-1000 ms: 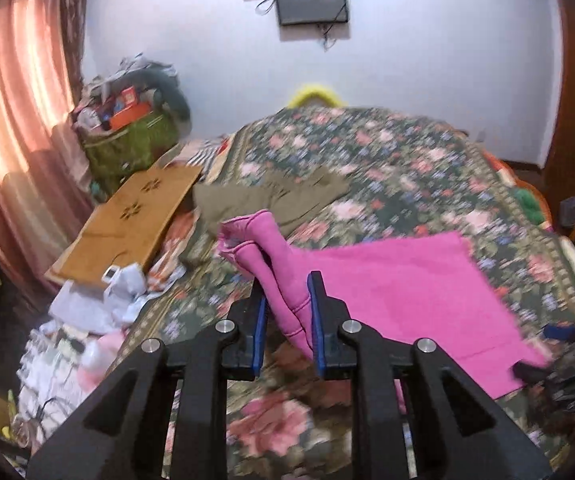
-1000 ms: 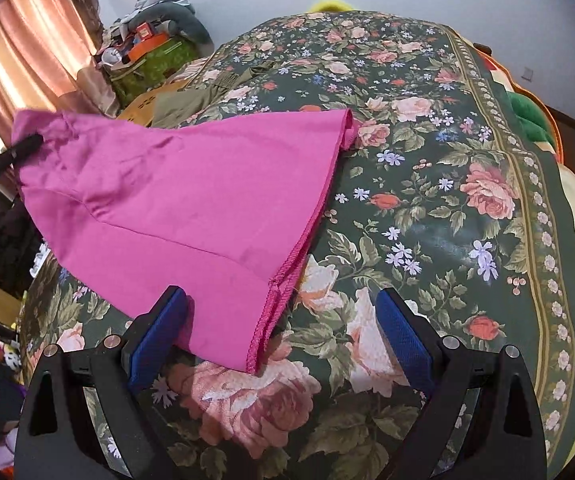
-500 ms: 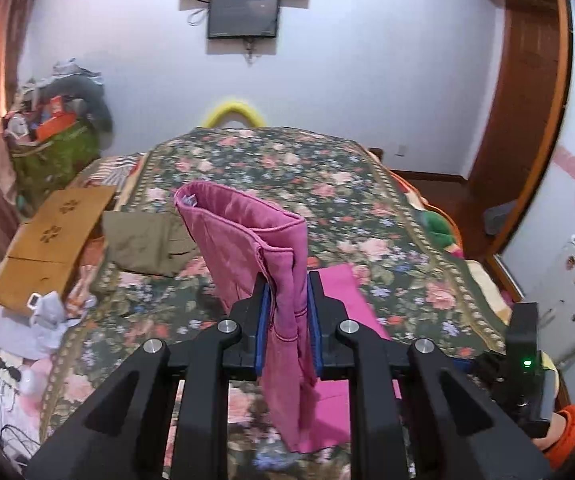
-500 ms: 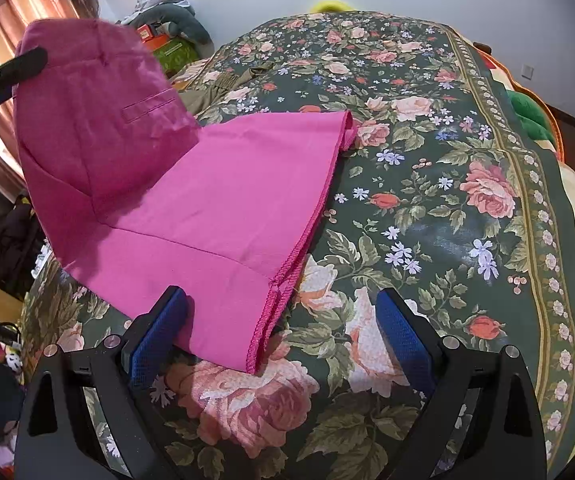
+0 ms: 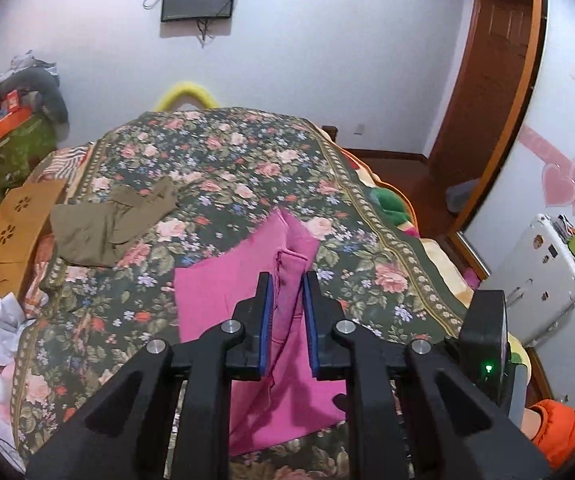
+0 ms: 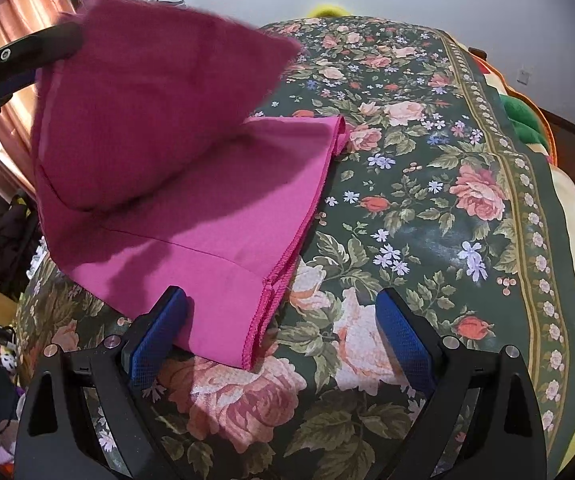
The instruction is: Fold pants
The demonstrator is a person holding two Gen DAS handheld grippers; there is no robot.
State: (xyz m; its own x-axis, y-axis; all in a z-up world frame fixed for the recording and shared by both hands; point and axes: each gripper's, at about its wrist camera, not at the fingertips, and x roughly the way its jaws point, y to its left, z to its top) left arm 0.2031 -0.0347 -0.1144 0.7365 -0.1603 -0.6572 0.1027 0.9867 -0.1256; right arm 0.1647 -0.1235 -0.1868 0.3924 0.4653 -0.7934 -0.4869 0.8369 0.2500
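The pink pants (image 6: 223,216) lay on the floral bedspread (image 6: 427,208) near the foot of the bed, with one end raised off the cover. The left tool (image 5: 287,312) was closing on a bunched fold of that raised end, and the cloth sat between its blue pads (image 5: 266,320). In the right wrist view this raised part hung blurred above the flat part of the garment.

The right tool (image 6: 279,340) stood released, jaws spread wide. Its left pad rested at the near edge of the pants, close to the stitched hem (image 6: 283,268); nothing was gripped between the pads.

Procedure for the step in hand, judged as carrying the raised end over the flat part:
1. Keep the left tool clenched so the fabric does not slip out.
2. Carry the end across until its edge meets the hem edge.
3. Lower it flat before releasing, to avoid a trapped crease.
4. Use the right tool to pin the lower layer, which could otherwise drag.

An olive garment (image 5: 107,228) lay well apart, toward the bed's left side.
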